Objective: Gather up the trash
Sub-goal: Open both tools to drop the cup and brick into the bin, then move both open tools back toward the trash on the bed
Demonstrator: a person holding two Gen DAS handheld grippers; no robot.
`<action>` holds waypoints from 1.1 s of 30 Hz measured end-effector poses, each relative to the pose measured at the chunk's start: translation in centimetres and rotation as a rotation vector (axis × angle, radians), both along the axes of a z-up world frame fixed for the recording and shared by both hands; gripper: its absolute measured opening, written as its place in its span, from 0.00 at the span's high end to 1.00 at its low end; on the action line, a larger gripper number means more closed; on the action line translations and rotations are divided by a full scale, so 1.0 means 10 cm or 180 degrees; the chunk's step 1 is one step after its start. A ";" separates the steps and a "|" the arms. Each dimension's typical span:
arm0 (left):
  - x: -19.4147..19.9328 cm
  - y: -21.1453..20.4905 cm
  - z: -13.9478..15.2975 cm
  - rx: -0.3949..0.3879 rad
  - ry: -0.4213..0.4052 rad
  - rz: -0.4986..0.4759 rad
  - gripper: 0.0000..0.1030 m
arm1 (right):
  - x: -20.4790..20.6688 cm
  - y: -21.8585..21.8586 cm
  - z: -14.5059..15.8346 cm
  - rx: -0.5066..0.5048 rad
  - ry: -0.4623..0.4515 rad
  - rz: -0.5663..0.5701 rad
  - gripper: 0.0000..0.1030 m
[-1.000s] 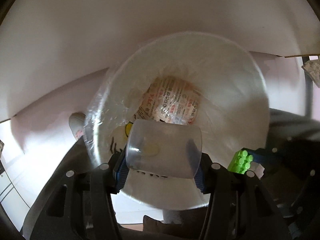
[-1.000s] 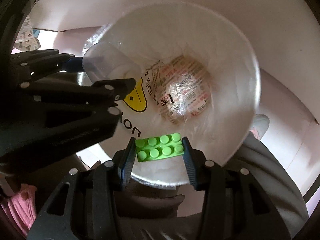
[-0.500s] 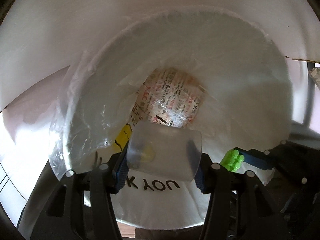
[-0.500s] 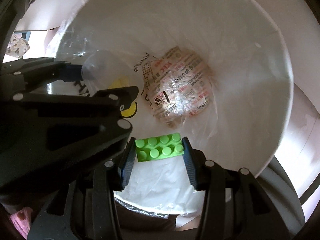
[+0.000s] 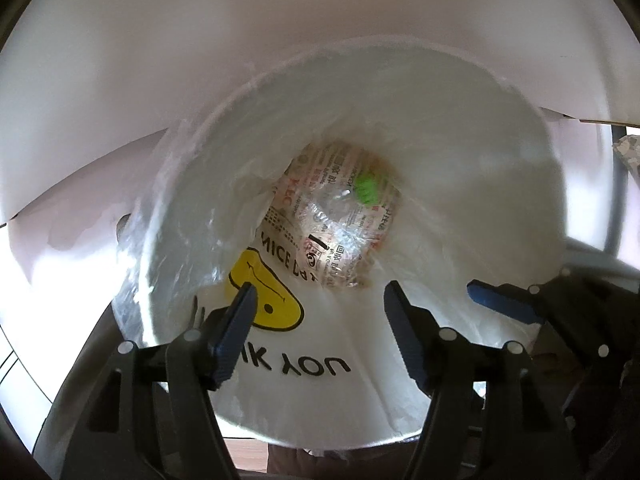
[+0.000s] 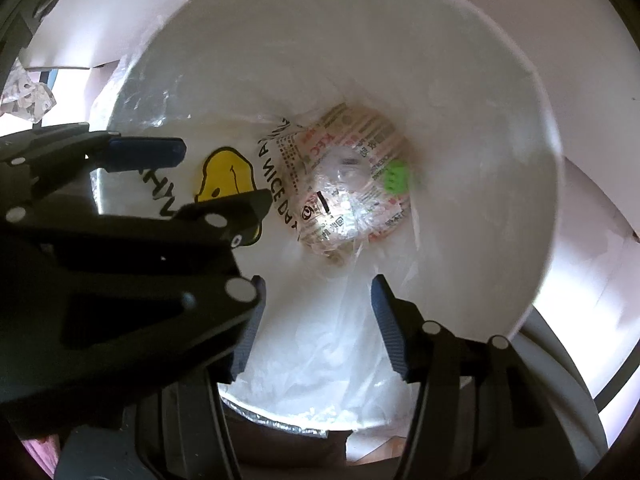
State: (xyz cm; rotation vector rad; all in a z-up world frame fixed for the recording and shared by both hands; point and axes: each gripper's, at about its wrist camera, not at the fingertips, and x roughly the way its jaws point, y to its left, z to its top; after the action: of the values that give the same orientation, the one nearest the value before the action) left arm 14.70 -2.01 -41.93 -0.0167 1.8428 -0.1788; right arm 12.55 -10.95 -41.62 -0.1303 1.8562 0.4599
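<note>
Both my tongs are now open and empty: the left gripper has released the clear plastic cup, the right gripper the green toy brick. Both pieces now lie at the bottom of the lined trash bin, so I judge this drop as done.

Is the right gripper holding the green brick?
No. The right gripper has its jaws open with nothing between them, and the green brick lies blurred down in the bin.

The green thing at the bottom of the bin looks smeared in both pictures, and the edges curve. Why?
Left wrist view: the green brick is a soft smear, probably motion blur; fisheye lens bends the bin rim. Right wrist view: brick equally fuzzy, bag print sharper, and the left claw looms dark at the left.
</note>
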 end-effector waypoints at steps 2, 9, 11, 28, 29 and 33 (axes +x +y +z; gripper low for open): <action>-0.04 0.03 0.06 0.0003 -0.0056 -0.0023 0.34 | -0.03 -0.01 0.10 0.0010 -0.0049 0.0023 0.46; -0.25 0.14 0.67 0.0080 -0.0502 -0.0162 0.34 | -0.19 -0.11 0.65 -0.0015 -0.0403 0.0251 0.46; -0.34 0.16 0.89 0.0110 -0.0703 -0.0220 0.34 | -0.24 -0.17 0.82 -0.0034 -0.0527 0.0296 0.46; -0.58 0.15 3.19 0.0226 -0.2449 -0.0418 0.18 | -0.55 -0.47 2.85 0.0023 -0.1980 0.0135 0.34; -0.60 0.16 3.31 0.0216 -0.2545 -0.0406 0.17 | -0.56 -0.46 2.97 0.0029 -0.2088 0.0122 0.32; -0.61 0.19 3.71 0.0204 -0.2823 -0.0363 0.11 | -0.58 -0.42 3.35 0.0057 -0.2387 0.0122 0.29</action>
State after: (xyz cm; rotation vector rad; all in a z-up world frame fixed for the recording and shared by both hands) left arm 8.62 -0.08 -4.81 0.1857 0.9628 -0.1691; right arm 6.71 -15.12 -8.10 -0.2838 1.1148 0.3830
